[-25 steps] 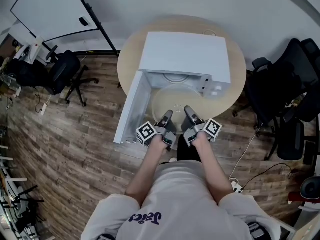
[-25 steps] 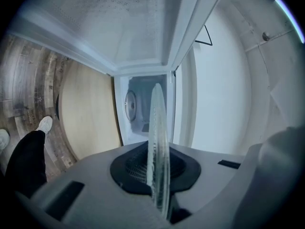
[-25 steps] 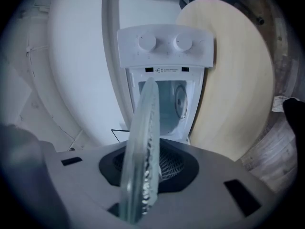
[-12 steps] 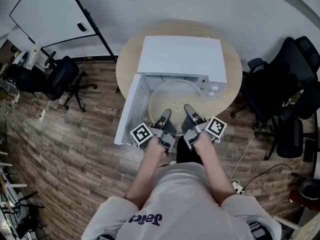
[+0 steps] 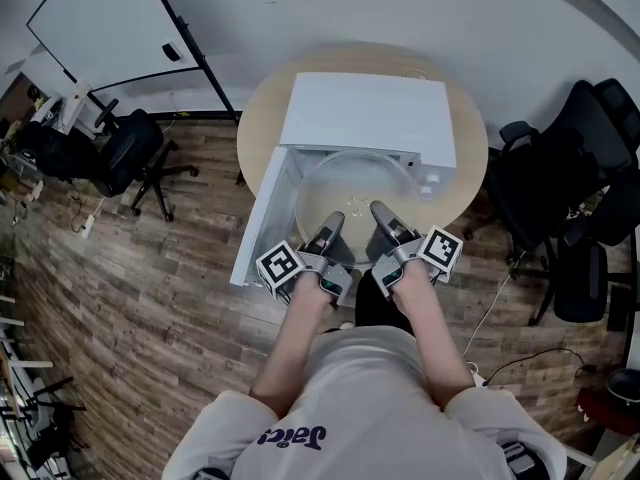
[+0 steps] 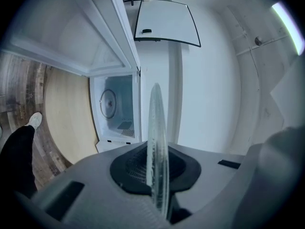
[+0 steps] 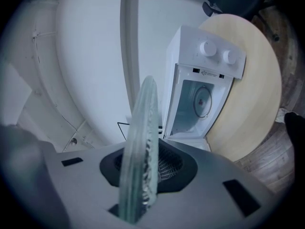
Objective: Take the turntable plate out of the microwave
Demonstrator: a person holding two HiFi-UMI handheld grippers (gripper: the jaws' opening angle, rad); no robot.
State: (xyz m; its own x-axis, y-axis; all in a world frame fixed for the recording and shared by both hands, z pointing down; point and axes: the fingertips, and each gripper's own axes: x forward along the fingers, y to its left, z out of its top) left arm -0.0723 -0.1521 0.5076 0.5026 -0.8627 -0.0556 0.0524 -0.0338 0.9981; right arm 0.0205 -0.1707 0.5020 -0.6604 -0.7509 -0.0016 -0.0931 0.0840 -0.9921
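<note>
The clear glass turntable plate (image 5: 352,190) hangs level in the air in front of the white microwave (image 5: 368,116), whose door (image 5: 260,220) stands open to the left. My left gripper (image 5: 327,234) is shut on the plate's near rim, and my right gripper (image 5: 382,220) is shut on the same rim beside it. In the left gripper view the plate (image 6: 156,137) shows edge-on between the jaws, with the empty cavity (image 6: 118,109) behind it. The right gripper view also shows the plate (image 7: 142,142) edge-on, clamped between the pads, and the microwave (image 7: 202,97) beyond.
The microwave stands on a round wooden table (image 5: 466,173). Black office chairs stand at the right (image 5: 560,183) and at the left (image 5: 128,148). A whiteboard (image 5: 100,23) leans at the back left. Wood floor (image 5: 150,298) lies around the person.
Both grippers have risen together with the plate, which now stands higher and looks larger in front of the microwave's opening. The grips on the rim are unchanged.
</note>
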